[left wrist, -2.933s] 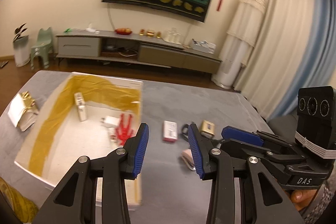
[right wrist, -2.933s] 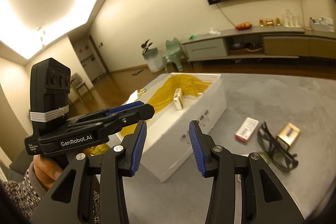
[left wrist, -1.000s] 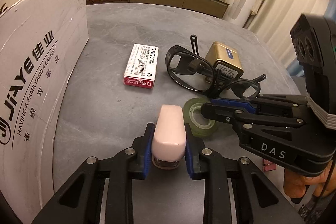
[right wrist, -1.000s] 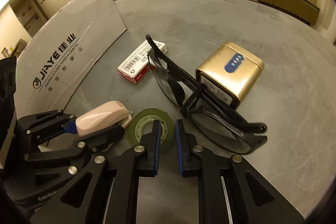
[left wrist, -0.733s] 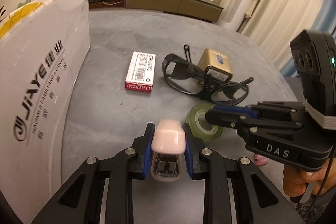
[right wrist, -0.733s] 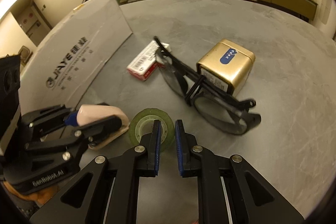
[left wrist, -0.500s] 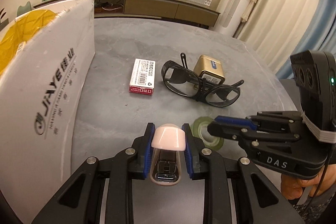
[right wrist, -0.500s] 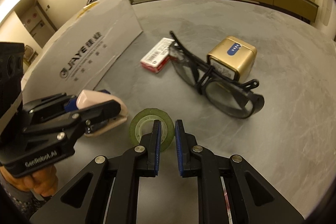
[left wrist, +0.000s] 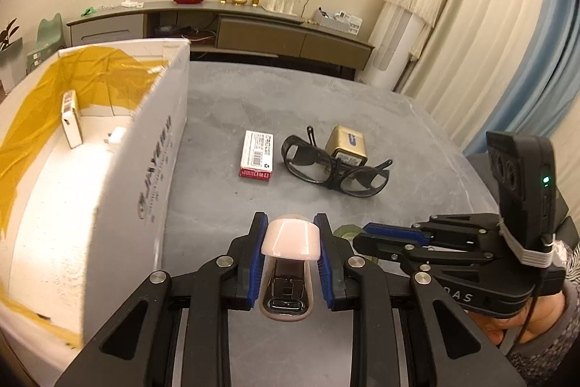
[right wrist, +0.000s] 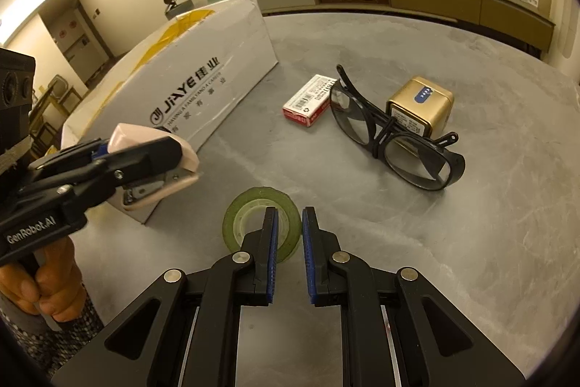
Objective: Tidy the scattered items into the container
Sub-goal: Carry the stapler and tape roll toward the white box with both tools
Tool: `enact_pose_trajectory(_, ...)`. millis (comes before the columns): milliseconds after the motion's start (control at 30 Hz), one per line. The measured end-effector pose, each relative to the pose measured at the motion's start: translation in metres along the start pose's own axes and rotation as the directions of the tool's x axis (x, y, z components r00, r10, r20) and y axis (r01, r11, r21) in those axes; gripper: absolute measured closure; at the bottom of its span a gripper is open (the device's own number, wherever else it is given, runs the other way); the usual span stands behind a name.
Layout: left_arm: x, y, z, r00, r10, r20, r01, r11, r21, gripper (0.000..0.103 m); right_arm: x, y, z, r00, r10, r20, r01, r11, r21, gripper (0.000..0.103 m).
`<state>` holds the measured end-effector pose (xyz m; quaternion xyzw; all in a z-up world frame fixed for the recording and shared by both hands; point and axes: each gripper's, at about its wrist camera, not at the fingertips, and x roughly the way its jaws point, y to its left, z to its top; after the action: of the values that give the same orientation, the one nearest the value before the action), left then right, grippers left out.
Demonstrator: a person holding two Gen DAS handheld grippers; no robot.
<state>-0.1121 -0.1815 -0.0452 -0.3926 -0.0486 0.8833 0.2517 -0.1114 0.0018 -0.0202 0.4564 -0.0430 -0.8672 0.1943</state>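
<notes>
My left gripper [left wrist: 290,223] is shut on a pink stapler [left wrist: 291,240] and holds it in the air beside the white cardboard box [left wrist: 159,147]. In the right wrist view the stapler [right wrist: 134,136] hangs just in front of the box's printed wall [right wrist: 203,75]. My right gripper [right wrist: 290,216] is shut on the rim of a green tape roll [right wrist: 246,205], one finger inside the ring. On the grey table lie a red-and-white packet [left wrist: 256,155], black glasses [left wrist: 333,165] and a gold tin [left wrist: 346,144].
The box is lined with yellow tape and holds a small white-gold carton [left wrist: 71,118] and a white plug [left wrist: 116,136]. A hand [right wrist: 47,281] grips the left tool. Behind the table stand a low TV cabinet [left wrist: 253,35] and curtains [left wrist: 471,60].
Both grippers, open 2.9 s ago, now hold the stapler and the tape roll. Over the last second both have risen and drawn back, and the box's inside has come into the left view.
</notes>
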Motion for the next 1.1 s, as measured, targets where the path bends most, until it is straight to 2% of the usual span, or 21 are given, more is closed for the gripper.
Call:
enact_pose_trajectory(467, -0.064, 0.004, 0.001, 0.995, -0.023, 0.097, 0.023, 1.000, -0.006, 0.076, -0.034, 0.049, 0.001, 0.998, 0.013, 0.063, -0.010, 0.999, -0.038, 0.089)
enact_pose_trajectory(1100, -0.141, 0.027, 0.000, 0.974, -0.029, 0.226, 0.040, 0.998, -0.045, 0.076, -0.089, 0.136, 0.010, 0.986, 0.021, 0.167, 0.009, 0.984, -0.176, 0.089)
